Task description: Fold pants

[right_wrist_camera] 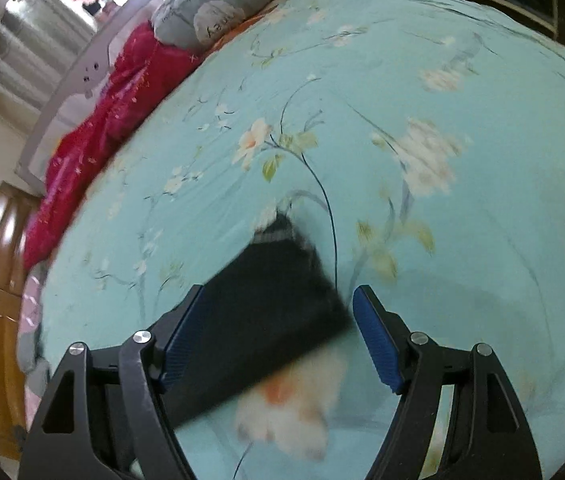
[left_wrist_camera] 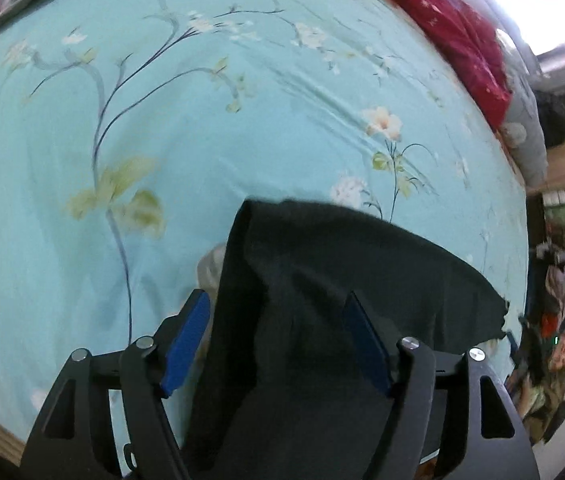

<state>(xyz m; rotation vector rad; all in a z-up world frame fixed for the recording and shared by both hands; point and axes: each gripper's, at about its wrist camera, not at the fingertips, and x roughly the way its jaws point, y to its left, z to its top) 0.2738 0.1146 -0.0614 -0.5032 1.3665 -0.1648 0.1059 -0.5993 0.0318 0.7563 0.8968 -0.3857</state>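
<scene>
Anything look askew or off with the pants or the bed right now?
The black pants lie bunched and crooked between the open left gripper, not flat on the bed sheet. The right gripper is open too. Nothing looks damaged or spilled.

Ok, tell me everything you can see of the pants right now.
The pants are dark, nearly black, soft matte cloth, limp and creased, lying over the turquoise floral bedspread. On the left wrist view they sit between the spread fingers of the left gripper. On the right wrist view a blurred, ribbed-looking end lies between the right gripper fingers, also spread.
</scene>
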